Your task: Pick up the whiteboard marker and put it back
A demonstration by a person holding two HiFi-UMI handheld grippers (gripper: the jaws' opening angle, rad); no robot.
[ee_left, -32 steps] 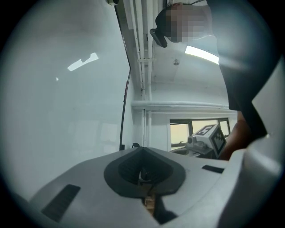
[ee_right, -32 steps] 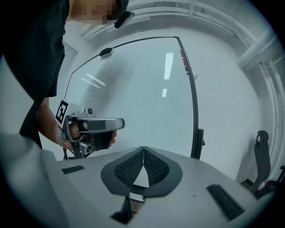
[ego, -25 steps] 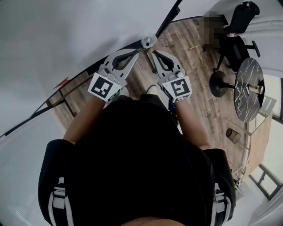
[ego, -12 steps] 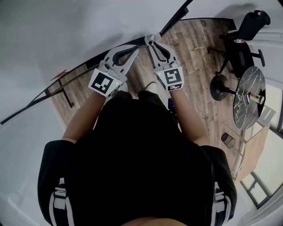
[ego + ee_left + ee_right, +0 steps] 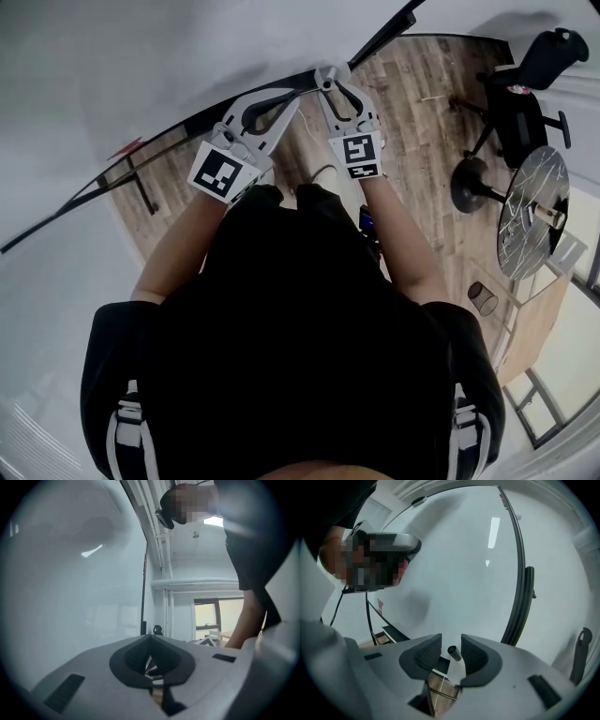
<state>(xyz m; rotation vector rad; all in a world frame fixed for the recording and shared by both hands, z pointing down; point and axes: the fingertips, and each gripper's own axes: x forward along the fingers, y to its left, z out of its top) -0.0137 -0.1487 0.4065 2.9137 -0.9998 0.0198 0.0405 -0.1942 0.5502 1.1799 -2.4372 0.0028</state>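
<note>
The whiteboard marker, white with a dark end, stands between the jaws of my right gripper in the right gripper view. The jaws have just been opening; a gap shows to the left of the marker, and the pads do not press it. The marker sits over the black ledge along the whiteboard's lower edge. In the head view the right gripper reaches that black lower edge; the marker is hidden there. My left gripper is beside it, its tips closed together with nothing in them.
A black upright bar runs along the board's right side. Behind me on the wooden floor stand an office chair, a round marble-topped table and a small bin.
My right gripper has moved forward and down to the board's lower edge, and its jaws have parted. The left gripper has hardly moved.
</note>
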